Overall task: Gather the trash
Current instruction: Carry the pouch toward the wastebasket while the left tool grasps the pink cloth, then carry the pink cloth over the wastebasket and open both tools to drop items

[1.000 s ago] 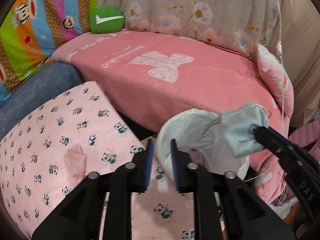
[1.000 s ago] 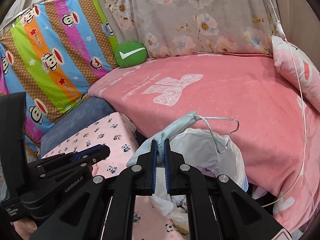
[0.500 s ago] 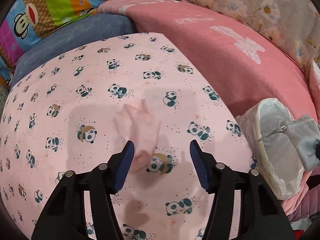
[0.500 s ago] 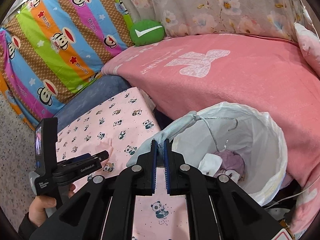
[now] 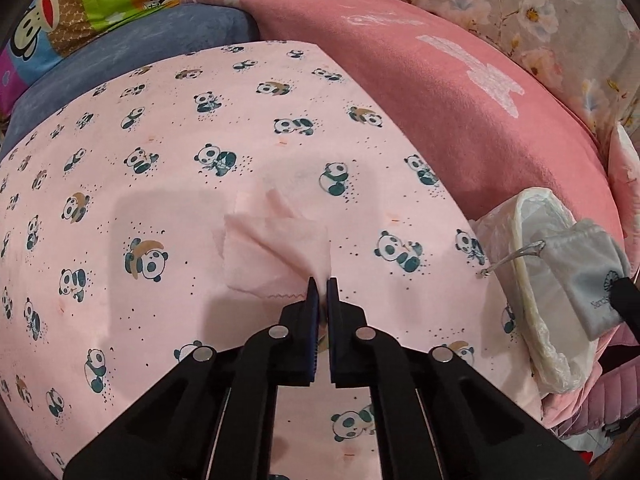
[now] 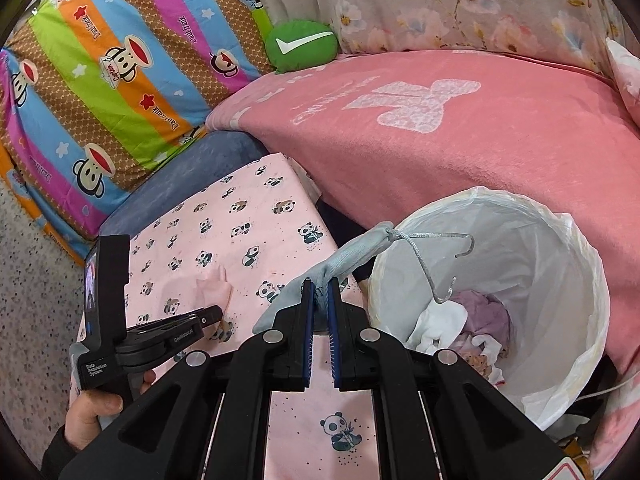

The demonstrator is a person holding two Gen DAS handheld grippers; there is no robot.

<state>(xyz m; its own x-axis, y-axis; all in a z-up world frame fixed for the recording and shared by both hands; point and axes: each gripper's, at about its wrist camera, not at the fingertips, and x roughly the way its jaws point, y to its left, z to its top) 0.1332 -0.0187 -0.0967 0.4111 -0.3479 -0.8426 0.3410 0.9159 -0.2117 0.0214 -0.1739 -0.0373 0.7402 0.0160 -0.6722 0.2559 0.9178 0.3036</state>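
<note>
A pale pink tissue (image 5: pixel 276 252) lies on the panda-print cloth (image 5: pixel 160 184). My left gripper (image 5: pixel 321 286) is shut on the tissue's near corner; in the right wrist view the left gripper (image 6: pixel 212 314) sits at the tissue (image 6: pixel 214 290). My right gripper (image 6: pixel 319 286) is shut on a grey-blue drawstring pouch (image 6: pixel 344 260), held beside the rim of a white-lined trash bin (image 6: pixel 560 248). The pouch (image 5: pixel 588 272) hangs over the bin (image 5: pixel 536 280) in the left wrist view. The bin holds white and purple scraps (image 6: pixel 464 320).
A pink blanket (image 6: pixel 440 128) covers the bed behind the bin. A green cushion (image 6: pixel 304 46) and a striped monkey-print quilt (image 6: pixel 100 80) lie at the back left. A blue cushion (image 5: pixel 132 52) borders the panda cloth.
My left gripper swung from the bin to the panda cloth, opened over the tissue, then shut on its corner. My right gripper kept the pouch and moved slightly toward the bin.
</note>
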